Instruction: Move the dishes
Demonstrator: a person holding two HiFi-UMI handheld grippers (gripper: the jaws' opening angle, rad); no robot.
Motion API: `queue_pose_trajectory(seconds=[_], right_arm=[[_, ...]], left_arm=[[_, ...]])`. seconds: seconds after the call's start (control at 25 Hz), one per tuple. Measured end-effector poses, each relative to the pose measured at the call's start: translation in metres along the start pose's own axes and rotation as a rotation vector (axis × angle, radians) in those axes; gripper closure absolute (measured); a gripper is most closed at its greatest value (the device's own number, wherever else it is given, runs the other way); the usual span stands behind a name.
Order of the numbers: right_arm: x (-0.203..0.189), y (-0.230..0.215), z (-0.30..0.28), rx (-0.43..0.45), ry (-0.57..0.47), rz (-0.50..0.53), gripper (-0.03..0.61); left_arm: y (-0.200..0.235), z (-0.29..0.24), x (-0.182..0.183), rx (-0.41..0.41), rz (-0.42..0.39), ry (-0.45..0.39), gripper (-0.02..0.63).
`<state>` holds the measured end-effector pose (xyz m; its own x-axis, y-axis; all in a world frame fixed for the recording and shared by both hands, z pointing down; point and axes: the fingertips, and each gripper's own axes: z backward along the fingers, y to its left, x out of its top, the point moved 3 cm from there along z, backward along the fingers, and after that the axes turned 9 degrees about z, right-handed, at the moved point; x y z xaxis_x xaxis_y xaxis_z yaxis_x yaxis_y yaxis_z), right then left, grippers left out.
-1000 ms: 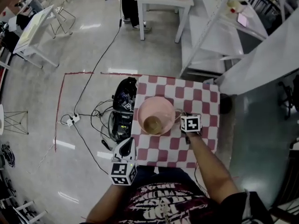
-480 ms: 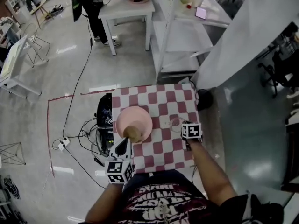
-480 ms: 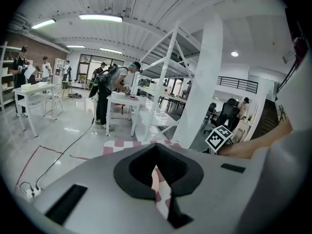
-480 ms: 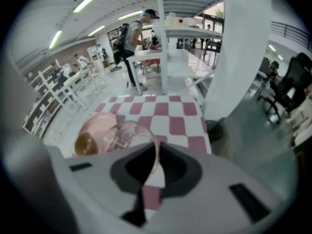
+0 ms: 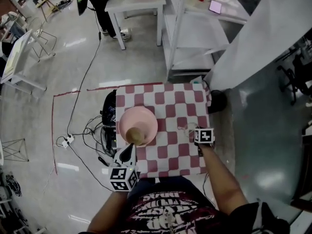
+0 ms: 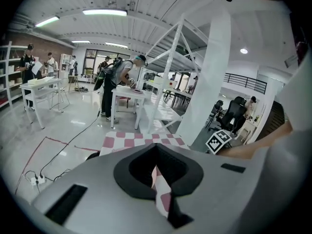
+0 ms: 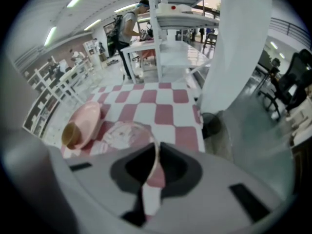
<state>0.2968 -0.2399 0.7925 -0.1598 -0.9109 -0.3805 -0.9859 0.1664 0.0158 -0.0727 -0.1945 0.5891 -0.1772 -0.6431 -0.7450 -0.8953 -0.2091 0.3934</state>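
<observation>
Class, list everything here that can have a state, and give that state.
left gripper: shut, empty.
right gripper: shut on glass bowl rim.
glass bowl: upright on checked table.
pink plate: flat on checked table, bearing brown cup.
brown cup: upright on pink plate.

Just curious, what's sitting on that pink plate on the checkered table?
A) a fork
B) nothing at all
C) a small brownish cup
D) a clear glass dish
C: the head view shows a small brownish cup resting on the near part of the pink plate, and the right gripper view shows it there too.
</observation>
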Motion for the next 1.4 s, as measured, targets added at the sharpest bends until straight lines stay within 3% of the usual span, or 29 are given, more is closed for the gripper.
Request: queue_pose_trajectory(seconds=[0.16,0.4,0.52,0.64,0.76,0.8,0.88,1.2,1.4], right_arm=[[-0.009,0.003,-0.020,0.021,0.016,0.008,0.531],[-0.040,0.000,-0.027,-0.022,0.203,-0.012,0.529],[-0.020,0.011,-0.041,0.039,0.084,0.010,0.529],[-0.023,0.006,-0.042,0.005,0.111,0.014,0.529],[-0.010,0.011,-0.048,0.047,0.036,-0.002,0.529],[-0.008,0.013,-0.046,0.057,0.019,-0.008,0.513],[-0.003,0.008,-0.037,0.030,-0.019,0.010,0.414],[0.001,-0.003,0.024,-0.054,-0.122,0.022,0.410],[0.006,0.022,0.063,0.011,-0.212,-0.014,0.417]], left_arm=[[0.001,0.001,-0.013,0.032,0.029,0.021,0.589],[0.009,0.010,-0.025,0.075,0.051,0.036,0.589],[0.013,0.014,-0.028,0.087,0.061,0.037,0.589],[0.017,0.017,-0.028,0.092,0.064,0.034,0.589],[0.020,0.020,-0.028,0.088,0.063,0.032,0.589],[0.021,0.021,-0.028,0.085,0.062,0.031,0.589],[0.022,0.024,-0.026,0.077,0.060,0.025,0.589],[0.035,0.036,-0.007,0.039,0.044,-0.015,0.589],[0.042,0.040,0.011,0.011,0.009,-0.051,0.589]])
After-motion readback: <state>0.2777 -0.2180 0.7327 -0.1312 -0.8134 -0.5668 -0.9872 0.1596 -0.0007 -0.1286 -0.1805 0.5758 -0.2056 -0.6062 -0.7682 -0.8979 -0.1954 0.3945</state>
